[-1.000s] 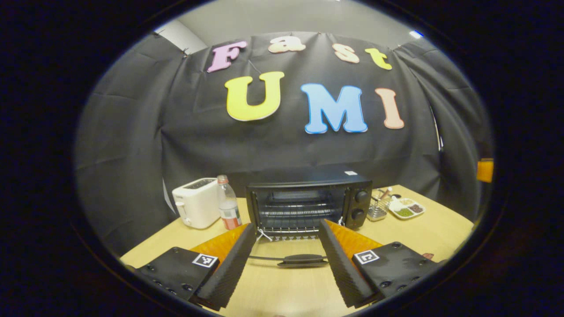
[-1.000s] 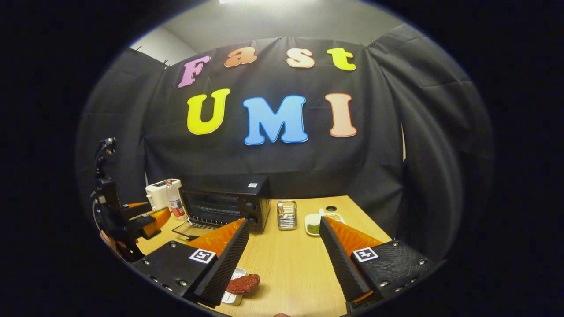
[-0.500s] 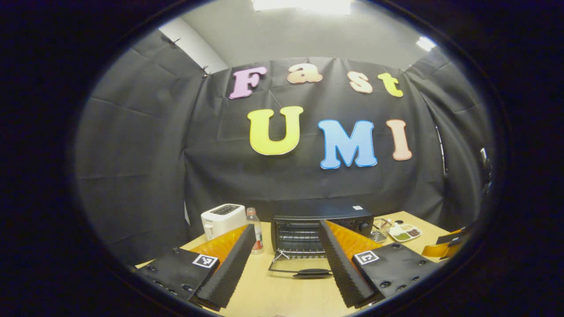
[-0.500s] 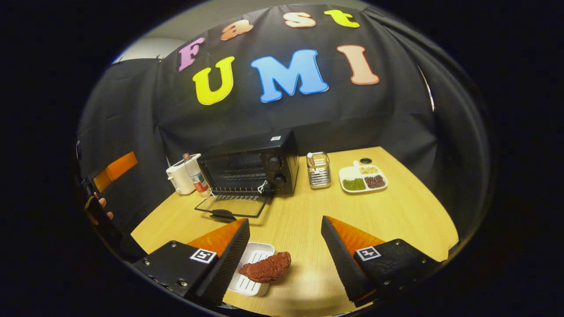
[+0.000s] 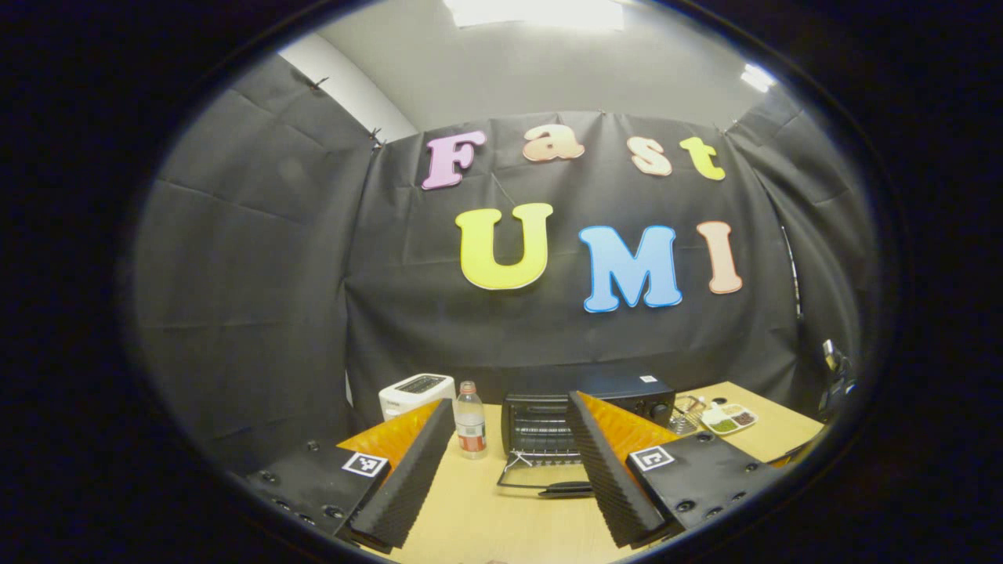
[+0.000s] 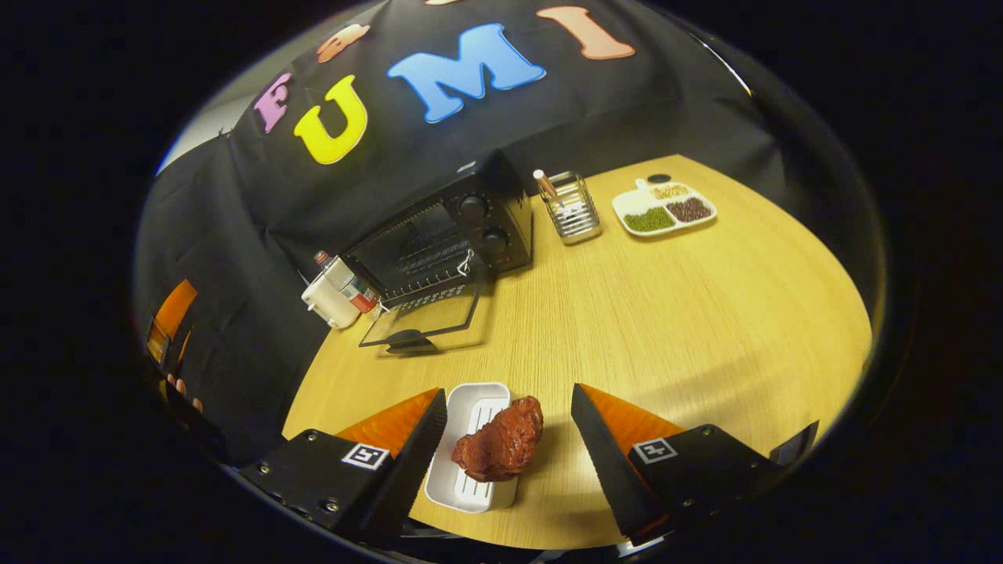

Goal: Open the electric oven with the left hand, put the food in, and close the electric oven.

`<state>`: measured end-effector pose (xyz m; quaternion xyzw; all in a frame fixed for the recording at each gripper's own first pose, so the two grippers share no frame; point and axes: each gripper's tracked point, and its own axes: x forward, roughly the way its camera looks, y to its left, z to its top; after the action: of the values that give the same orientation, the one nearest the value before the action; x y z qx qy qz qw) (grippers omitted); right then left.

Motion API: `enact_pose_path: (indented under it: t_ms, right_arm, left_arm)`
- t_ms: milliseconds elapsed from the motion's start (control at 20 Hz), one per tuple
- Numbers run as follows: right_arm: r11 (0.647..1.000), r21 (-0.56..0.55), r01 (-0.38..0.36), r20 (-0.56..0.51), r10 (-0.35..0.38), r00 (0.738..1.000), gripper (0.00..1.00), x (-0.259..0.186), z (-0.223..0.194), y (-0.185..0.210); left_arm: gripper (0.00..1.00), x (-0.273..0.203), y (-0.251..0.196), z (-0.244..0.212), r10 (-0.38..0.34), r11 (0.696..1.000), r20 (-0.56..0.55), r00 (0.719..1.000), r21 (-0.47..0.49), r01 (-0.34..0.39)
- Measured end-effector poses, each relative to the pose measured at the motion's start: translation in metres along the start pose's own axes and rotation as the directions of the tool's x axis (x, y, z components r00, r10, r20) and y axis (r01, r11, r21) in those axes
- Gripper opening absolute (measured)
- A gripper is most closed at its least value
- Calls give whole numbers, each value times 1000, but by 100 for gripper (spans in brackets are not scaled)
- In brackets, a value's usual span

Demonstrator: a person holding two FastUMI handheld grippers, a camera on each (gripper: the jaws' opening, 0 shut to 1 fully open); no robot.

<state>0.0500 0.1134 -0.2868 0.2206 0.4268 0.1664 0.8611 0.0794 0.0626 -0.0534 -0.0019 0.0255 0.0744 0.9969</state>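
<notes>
The oven [image 6: 450, 235] stands at the back of the wooden table [image 6: 666, 313] with its glass door [image 6: 423, 317] dropped flat in front of it, so the opening step is done and I am on to fetching the food. My right gripper [image 6: 509, 427] hovers with its fingers spread wide apart, one on each side of the reddish piece of meat [image 6: 500, 448], which lies half on a small white tray [image 6: 470, 415] near the table's front edge, well apart from the oven. Nothing is gripped. My left gripper [image 5: 509, 470] also has its fingers apart and holds nothing, and looks across at the oven from some way off, with a toaster [image 5: 415, 393] and a bottle [image 5: 470, 429] beside it. Next I judge I must lower the right fingers around the meat, close gently since it looks soft and uneven, then lift it clear of the tray and carry it over the flat door onto the rack.
</notes>
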Motion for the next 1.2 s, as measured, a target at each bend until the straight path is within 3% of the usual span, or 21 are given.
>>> enact_pose_path:
  t_ms: [50, 150, 200, 350, 400, 450, 500, 550, 600, 650, 700, 800, 1150, 1200]
  right_arm:
    - [999, 30, -13, -24, 13, 1000, 97, 3, -8, 2]
    - [997, 77, -11, -68, 17, 998, 76, 9, -16, -1]
    - [995, 100, -19, -86, 28, 996, 72, 8, -20, 1]
    - [990, 143, -18, -126, 36, 991, 72, 14, -28, 0]
    - [990, 144, -4, -124, 22, 992, 63, 14, -31, -2]
    - [988, 152, -19, -121, 37, 992, 60, 11, -27, 1]
    - [987, 156, -28, -129, 48, 991, 42, 14, -29, 4]
    - [989, 147, -21, -133, 41, 990, 42, 15, -32, 3]
    - [985, 172, -31, -116, 52, 992, 31, 13, -25, 5]
    - [977, 202, -66, -113, 90, 990, 28, 13, -20, 12]
    - [966, 241, -90, -96, 116, 989, 16, 9, -14, 19]
    - [970, 230, -80, -66, 98, 993, 9, 8, -8, 18]
    - [979, 165, -121, 4, 122, 993, 9, -6, 34, 50]
    - [978, 158, -136, 21, 134, 991, 9, -6, 42, 59]
  left_arm:
    - [100, 0, 2, 0, 3, 1000, -1, 1000, 3, -3]
    - [100, 0, 4, 0, 7, 1000, -4, 1000, 8, -7]
    - [100, 1, 5, -1, 10, 1000, -8, 1000, 9, -10]
    - [100, -1, 7, -3, 14, 1000, -14, 1000, 12, -14]
    - [100, 0, 7, -3, 16, 1000, -15, 1000, 14, -15]
    - [100, 2, 6, -5, 14, 1000, -17, 1000, 17, -14]
    - [100, 2, 5, -5, 14, 1000, -17, 1000, 17, -13]
    - [100, 2, 4, -4, 11, 1000, -16, 1000, 15, -10]
    - [100, 4, 2, -5, 8, 1000, -18, 1000, 14, -8]
    - [100, 4, 3, -6, 8, 1000, -20, 1000, 14, -8]
    - [100, 4, 3, -5, 8, 1000, -19, 1000, 13, -8]
    - [100, 7, 2, -7, 4, 1000, -23, 1000, 10, -4]
    - [100, 22, 0, -6, -14, 1000, -19, 1000, -1, 14]
    - [97, 24, -1, -6, -19, 1000, -19, 1000, -2, 19]
